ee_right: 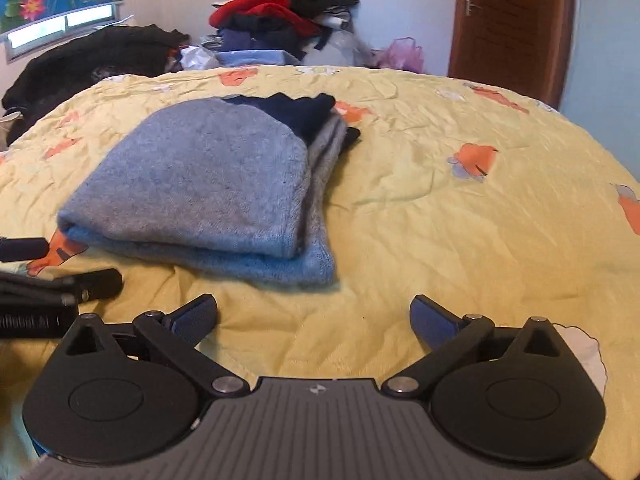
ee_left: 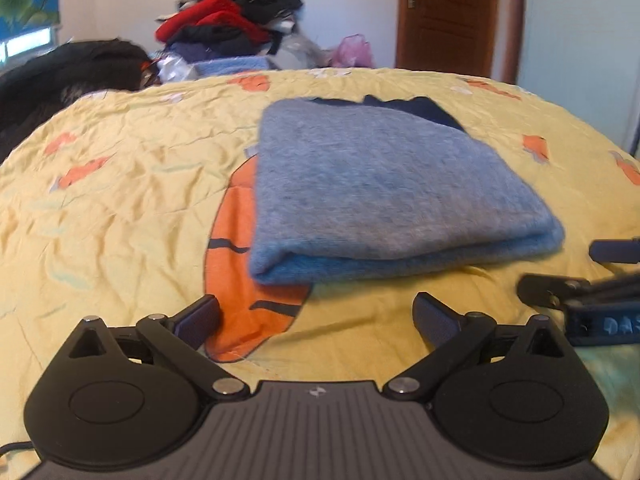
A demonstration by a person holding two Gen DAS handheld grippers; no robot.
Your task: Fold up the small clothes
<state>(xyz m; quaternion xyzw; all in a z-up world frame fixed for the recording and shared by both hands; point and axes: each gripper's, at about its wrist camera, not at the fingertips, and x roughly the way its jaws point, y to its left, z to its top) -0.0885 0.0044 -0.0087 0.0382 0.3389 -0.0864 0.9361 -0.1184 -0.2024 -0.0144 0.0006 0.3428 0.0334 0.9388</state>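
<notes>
A: Start at the tools. The left gripper has its jaws spread wide with nothing between them, only bedspread below. The right gripper is the same: jaws apart and empty, pointing down at the sheet short of the garment.

B: And the garment itself?

A: A grey-blue knitted sweater, folded into a thick flat packet, lies near the middle of the bed, just beyond both grippers and touching neither. The left wrist view shows it over a big orange fish print.

B: So how far along is it?

A: I'd judge this piece is done: layers stacked, rounded fold edge toward the near edge of the bed, dark navy trim at the far end. What's left seems to be other items; a heap of clothes sits past the far edge.

B: Orientation?

A: Its long axis runs from the near edge toward the far edge, angled slightly, with the open layered ends showing along its right side.
</notes>
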